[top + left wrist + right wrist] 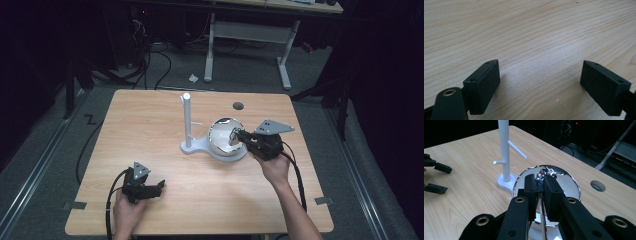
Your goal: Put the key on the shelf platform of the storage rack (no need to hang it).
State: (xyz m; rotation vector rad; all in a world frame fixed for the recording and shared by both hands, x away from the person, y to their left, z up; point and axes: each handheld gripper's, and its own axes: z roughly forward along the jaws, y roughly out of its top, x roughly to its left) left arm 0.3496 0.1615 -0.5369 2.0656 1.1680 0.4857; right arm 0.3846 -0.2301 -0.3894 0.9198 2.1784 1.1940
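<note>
Bowl [224, 136] and stand [187, 125] sit almost touching at the middle of the tabletop [150, 115], and that closeness is what the next move hangs on. The right hand-held gripper [236, 135] has its jaws pinched tight on the bowl's near rim, with the shiny metal wall clamped between the pads [530, 186]. In the right gripper view the bowl [571, 187] is tipped up on edge over the stand's white base, so its open face looks toward the post rather than the ceiling.

From that gripper the post [504, 150] lies just ahead and to the left, upright, with two short pegs sticking out sideways partway up. The bowl's rim is well below those pegs and hard against the base [504, 182], so I'd judge any lift has to come up and slightly away from the post to clear them.

The right hand is plainly the nearer one. The left hand-held gripper [152, 189] rests low near the front left of the tabletop, well apart from bowl and stand, its jaws spread wide with nothing but bare wood [536, 50] between them.
</note>
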